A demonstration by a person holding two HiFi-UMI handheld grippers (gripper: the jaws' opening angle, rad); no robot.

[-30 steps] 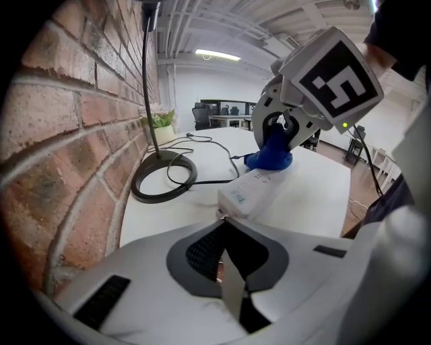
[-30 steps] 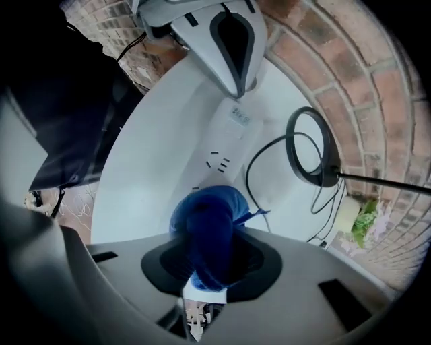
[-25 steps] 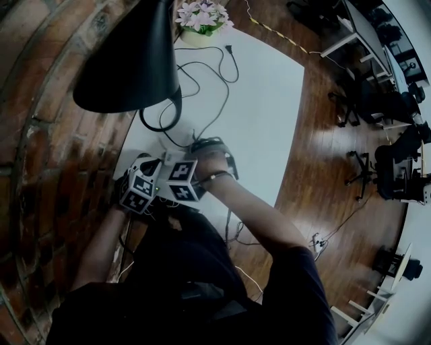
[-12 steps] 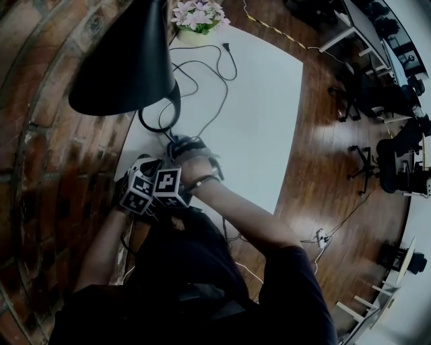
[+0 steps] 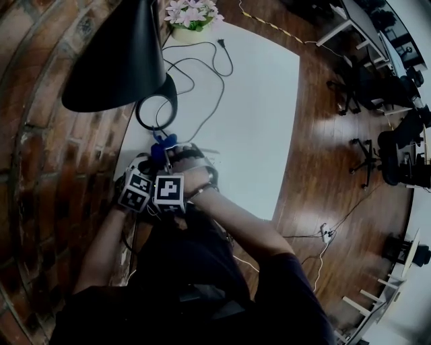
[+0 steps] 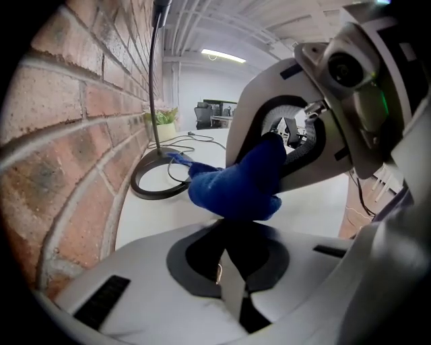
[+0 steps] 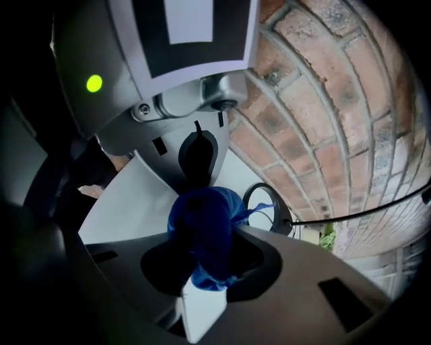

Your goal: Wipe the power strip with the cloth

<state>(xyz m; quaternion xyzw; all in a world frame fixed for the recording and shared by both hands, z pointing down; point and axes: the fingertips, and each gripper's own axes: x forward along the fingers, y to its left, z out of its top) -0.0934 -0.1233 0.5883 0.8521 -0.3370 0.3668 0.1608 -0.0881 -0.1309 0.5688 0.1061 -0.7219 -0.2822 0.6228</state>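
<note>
The left gripper (image 6: 230, 286) and right gripper (image 7: 202, 279) have pale grey shells and black-and-white marker cubes (image 5: 169, 192). In the right gripper view a green light (image 7: 94, 83) glows at ten o'clock. The person wears dark short sleeves (image 5: 296, 290).

Nothing legible anywhere: no words, numbers, brands or labels. Only black-and-white square marker patterns (image 5: 169, 191) on two cubes (image 5: 135, 193), without letters.

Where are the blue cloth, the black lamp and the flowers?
blue cloth (image 7: 202, 236): right gripper view, middle of the bunched part.
black lamp (image 5: 120, 60): head view, middle of its shade.
flowers (image 5: 190, 13): head view, the pale blossoms.
</note>
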